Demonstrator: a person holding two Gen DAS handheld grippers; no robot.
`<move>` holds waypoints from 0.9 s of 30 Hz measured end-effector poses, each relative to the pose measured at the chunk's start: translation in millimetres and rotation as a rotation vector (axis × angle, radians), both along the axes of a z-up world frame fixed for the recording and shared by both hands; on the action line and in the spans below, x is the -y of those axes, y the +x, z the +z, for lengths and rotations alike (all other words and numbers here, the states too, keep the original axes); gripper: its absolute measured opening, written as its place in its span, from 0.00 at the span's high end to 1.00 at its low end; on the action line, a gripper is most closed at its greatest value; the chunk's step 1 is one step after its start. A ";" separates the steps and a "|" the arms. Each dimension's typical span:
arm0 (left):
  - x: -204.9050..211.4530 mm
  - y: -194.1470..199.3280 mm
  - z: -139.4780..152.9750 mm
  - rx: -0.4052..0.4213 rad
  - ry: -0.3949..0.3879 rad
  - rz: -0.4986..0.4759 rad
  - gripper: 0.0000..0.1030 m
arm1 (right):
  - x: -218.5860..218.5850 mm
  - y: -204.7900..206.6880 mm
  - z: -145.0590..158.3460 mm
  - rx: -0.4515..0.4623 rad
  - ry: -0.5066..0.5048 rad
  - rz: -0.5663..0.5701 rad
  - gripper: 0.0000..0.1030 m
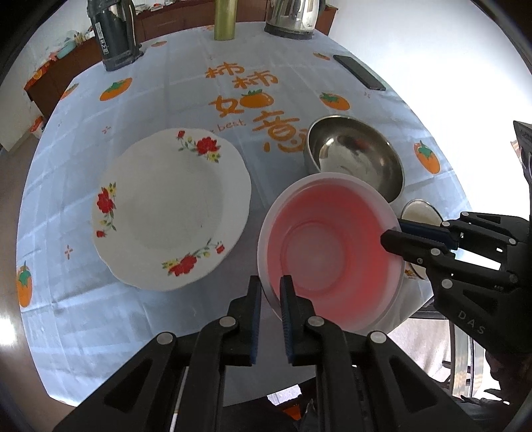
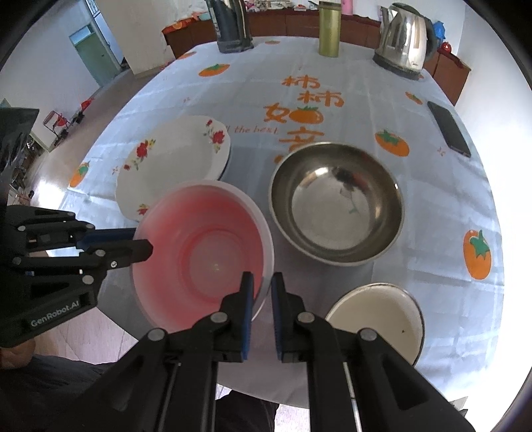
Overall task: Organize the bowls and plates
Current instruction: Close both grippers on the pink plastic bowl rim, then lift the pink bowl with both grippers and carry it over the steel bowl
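Two tongs are gripping a pink bowl (image 1: 329, 252) above the tabletop (image 1: 149, 86).

The left tongs (image 1: 270, 285) are pinching the bowl's near rim at lower centre; the right tongs (image 2: 261, 282) are clamping its opposite rim, both nearly closed. A flowered plate (image 1: 171, 209) is sitting left of centre, a steel bowl (image 2: 335, 202) right, a small white bowl (image 2: 379, 319) lower right.

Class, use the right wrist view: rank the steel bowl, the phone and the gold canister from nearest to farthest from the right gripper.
From the right gripper:
1. Steel bowl, just ahead, slightly right.
2. Phone, far right, near the table's edge.
3. Gold canister, at the far edge, upright.
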State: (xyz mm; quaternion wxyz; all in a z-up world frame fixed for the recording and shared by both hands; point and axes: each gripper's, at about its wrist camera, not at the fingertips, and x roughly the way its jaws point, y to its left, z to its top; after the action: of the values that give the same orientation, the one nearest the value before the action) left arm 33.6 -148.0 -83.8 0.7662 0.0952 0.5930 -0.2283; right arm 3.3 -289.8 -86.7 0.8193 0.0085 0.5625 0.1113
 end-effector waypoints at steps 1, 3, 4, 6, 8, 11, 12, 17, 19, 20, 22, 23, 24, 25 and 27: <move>0.6 1.0 1.8 0.004 -0.001 0.000 0.88 | 0.6 0.5 1.3 0.005 0.001 -0.002 0.90; 1.8 2.4 4.6 0.009 -0.002 -0.001 0.88 | 1.6 1.6 3.8 0.011 0.003 -0.004 0.90; 2.5 3.3 6.0 0.012 -0.003 -0.001 0.88 | 2.1 2.3 4.8 0.014 0.004 -0.005 0.90; 4.3 5.3 8.4 0.016 -0.005 -0.003 0.88 | 3.3 3.4 7.1 0.019 0.005 -0.008 0.90; 5.7 7.5 10.8 0.020 -0.008 -0.004 0.88 | 5.1 4.4 9.0 0.024 0.006 -0.012 0.90; 8.0 10.5 13.3 0.022 -0.011 -0.005 0.88 | 7.9 6.5 12.1 0.030 0.008 -0.017 0.90; 8.7 10.8 13.6 0.023 -0.011 -0.007 0.88 | 8.9 6.9 13.1 0.033 0.009 -0.019 0.90; 14.9 16.3 18.5 0.031 -0.019 -0.016 0.88 | 13.9 10.1 17.3 0.041 0.008 -0.030 0.90; 18.4 18.6 20.9 0.035 -0.022 -0.021 0.88 | 16.4 11.9 18.5 0.043 0.007 -0.038 0.90; 20.0 19.8 21.9 0.036 -0.023 -0.022 0.88 | 18.0 12.4 18.7 0.044 0.007 -0.041 0.90; 23.1 22.0 24.2 0.041 -0.024 -0.026 0.88 | 20.9 13.1 19.9 0.046 0.007 -0.046 0.90; 24.1 22.6 25.2 0.044 -0.024 -0.027 0.88 | 22.6 14.0 20.9 0.048 0.006 -0.050 0.90; 25.5 23.6 26.3 0.046 -0.025 -0.029 0.88 | 23.5 14.6 21.8 0.050 0.005 -0.052 0.90; 27.2 24.8 28.0 0.050 -0.027 -0.032 0.88 | 25.0 14.9 22.5 0.052 0.004 -0.054 0.90; 29.5 26.4 30.1 0.054 -0.029 -0.034 0.88 | 27.8 16.1 24.6 0.057 0.005 -0.061 0.90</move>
State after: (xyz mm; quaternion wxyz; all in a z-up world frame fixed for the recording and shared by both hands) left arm 60.0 -177.4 -53.8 0.7792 0.1003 0.5672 -0.2472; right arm 19.4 -317.6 -62.1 0.8381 0.0244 0.5379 0.0877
